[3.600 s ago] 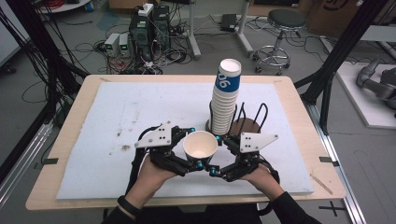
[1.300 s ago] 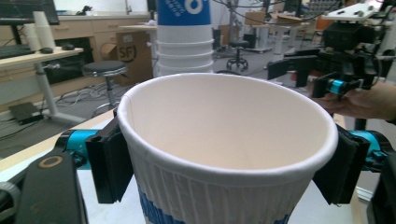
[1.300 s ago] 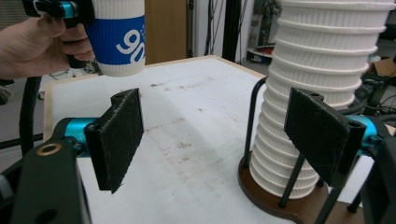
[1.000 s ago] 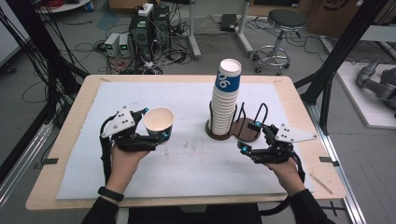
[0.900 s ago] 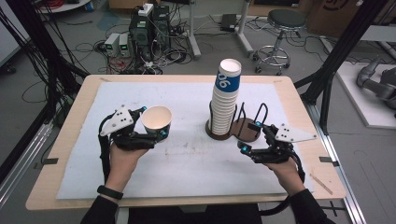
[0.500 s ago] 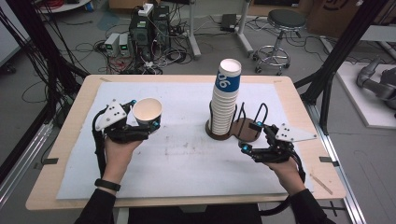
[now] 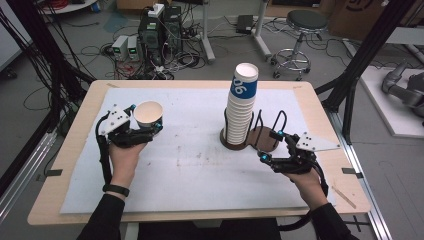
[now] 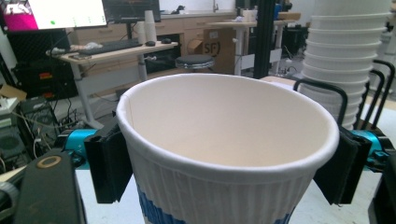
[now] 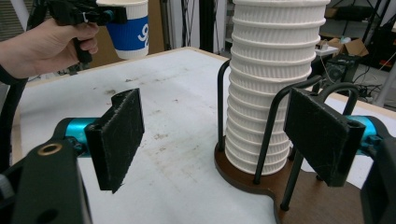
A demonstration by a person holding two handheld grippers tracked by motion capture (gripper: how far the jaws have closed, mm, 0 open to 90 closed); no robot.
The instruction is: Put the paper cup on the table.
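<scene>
left gripper (image 7: 145,127): clamped on cup (image 7: 148,114), jaws pressing both sides under rim, cup upright, mouth up, held above table's (image 7: 75,145) left part | right gripper (image 7: 272,150): jaws apart, nothing between, by rack (image 7: 262,137) | stack (image 7: 241,107): upright in rack, well apart from cup

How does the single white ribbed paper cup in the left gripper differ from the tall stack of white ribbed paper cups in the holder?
The single white ribbed paper cup is held off the table between the left gripper jaws; the tall stack of white ribbed paper cups stands in the dark wire holder. The single cup is short and sits at the table's left; the stack rises far higher, right of centre. Both are upright, with a blue band.
</scene>
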